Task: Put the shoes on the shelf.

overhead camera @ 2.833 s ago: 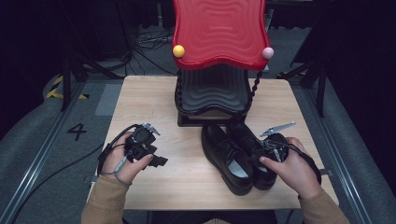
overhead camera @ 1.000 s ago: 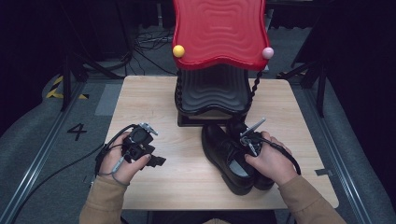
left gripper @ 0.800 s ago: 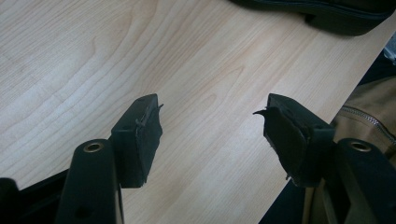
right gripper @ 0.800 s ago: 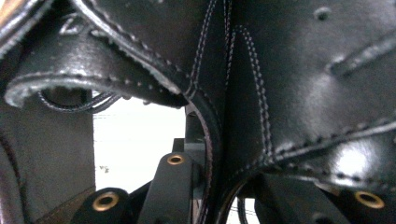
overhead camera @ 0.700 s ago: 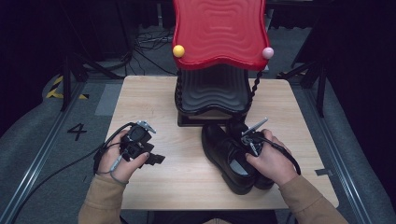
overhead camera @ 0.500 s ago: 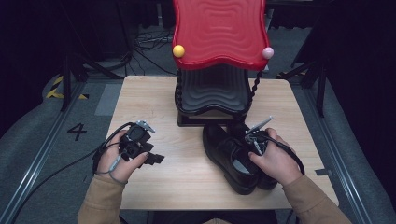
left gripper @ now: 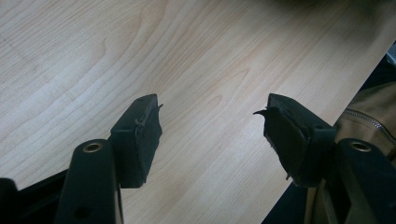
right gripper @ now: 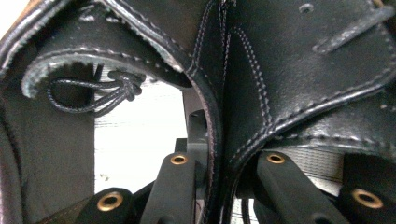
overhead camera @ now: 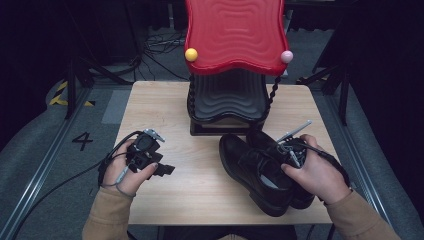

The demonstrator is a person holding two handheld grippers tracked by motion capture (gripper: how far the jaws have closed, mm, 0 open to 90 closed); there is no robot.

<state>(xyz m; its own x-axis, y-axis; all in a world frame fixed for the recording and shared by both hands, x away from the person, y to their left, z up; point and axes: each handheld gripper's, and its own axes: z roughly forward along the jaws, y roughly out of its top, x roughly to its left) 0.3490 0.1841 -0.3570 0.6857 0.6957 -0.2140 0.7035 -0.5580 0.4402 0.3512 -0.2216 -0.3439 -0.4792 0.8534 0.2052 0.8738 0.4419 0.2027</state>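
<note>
The right gripper (overhead camera: 280,150) has its jaws pinched on the inner walls of the two shoes (overhead camera: 260,172) — both collars squeezed together between the pads, the jaws having just been closing on them. The pair sits right in front of the red rack (overhead camera: 235,35), toes toward the person, soles apparently on the table (overhead camera: 200,195). So the grab looks done; lifting and placing look left to do. The left gripper (overhead camera: 155,167) waits left of the rack, jaws apart, nothing in them. The right gripper view shows the leather seam (right gripper: 219,116) clamped — hidden from above by the hand. The left gripper view shows bare wood between open pads (left gripper: 140,135).
</note>
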